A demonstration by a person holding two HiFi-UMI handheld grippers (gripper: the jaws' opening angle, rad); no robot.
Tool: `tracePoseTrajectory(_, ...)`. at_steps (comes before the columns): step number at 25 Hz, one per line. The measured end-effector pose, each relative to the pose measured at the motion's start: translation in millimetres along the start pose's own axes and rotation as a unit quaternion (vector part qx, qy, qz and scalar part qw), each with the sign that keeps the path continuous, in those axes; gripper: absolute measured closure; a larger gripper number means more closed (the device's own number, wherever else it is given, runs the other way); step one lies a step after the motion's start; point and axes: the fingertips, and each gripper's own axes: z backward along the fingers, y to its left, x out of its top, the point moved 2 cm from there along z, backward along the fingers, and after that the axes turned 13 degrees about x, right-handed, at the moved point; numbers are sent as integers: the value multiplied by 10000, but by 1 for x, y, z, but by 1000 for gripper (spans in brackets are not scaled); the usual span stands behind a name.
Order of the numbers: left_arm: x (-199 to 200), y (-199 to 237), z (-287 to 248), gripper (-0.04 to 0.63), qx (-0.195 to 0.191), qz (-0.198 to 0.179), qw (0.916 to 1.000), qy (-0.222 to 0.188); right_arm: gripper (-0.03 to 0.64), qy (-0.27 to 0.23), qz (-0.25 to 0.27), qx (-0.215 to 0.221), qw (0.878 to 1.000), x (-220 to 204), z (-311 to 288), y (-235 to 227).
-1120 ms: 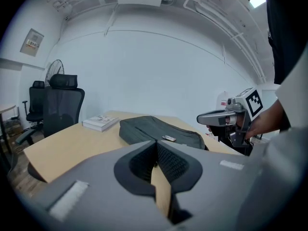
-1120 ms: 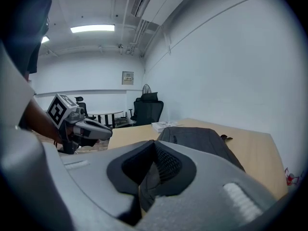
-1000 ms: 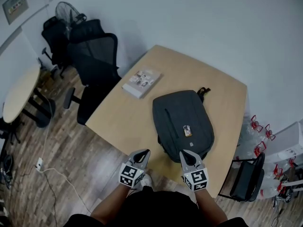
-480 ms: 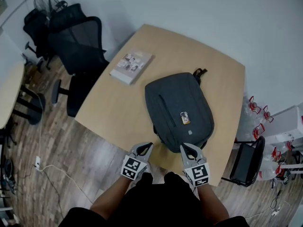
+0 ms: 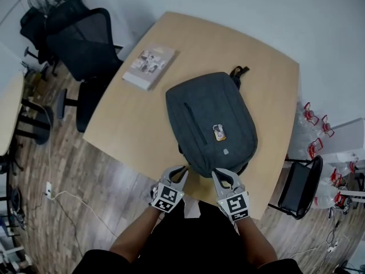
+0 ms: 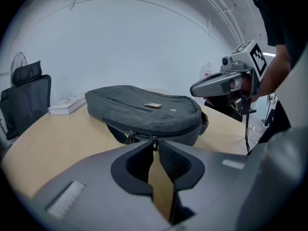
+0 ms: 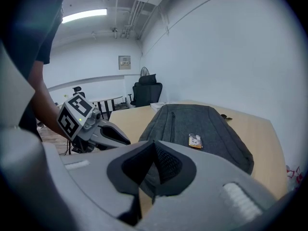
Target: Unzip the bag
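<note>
A dark grey backpack (image 5: 208, 121) lies flat on the wooden table (image 5: 131, 124), its bottom end toward me and its top handle (image 5: 238, 71) at the far side. Two zipper pulls (image 6: 154, 139) hang at its near edge. My left gripper (image 5: 181, 170) hovers just short of that edge. Its jaws have just been opening and stand slightly open with nothing between them; a pull shows just beyond the tips in the left gripper view (image 6: 155, 147). My right gripper (image 5: 216, 174) is shut and empty beside it, over the bag's near right corner; its tips meet in its own view (image 7: 153, 144).
A book (image 5: 149, 66) lies on the table's far left part. Black office chairs (image 5: 80, 44) stand left of the table. A second table (image 5: 8, 116) is at the far left. A black chair (image 5: 299, 190) and red-capped items (image 5: 315, 119) sit on the right by the wall.
Both grippers have come down and forward to the backpack's near edge. The left jaws, shut before, now show a narrow gap. The right jaws stay shut.
</note>
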Motion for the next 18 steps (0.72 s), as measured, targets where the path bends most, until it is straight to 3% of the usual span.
tracePoseTrajectory(9,-11,-7,-20,468,228,-333,9980,493,614,42,60,146,9999,-4,2,-7)
tracePoseTrajectory(18,-9,-13,-32,457,320,-398,9965,662,614,8,62,195,9998,-5,3,-14)
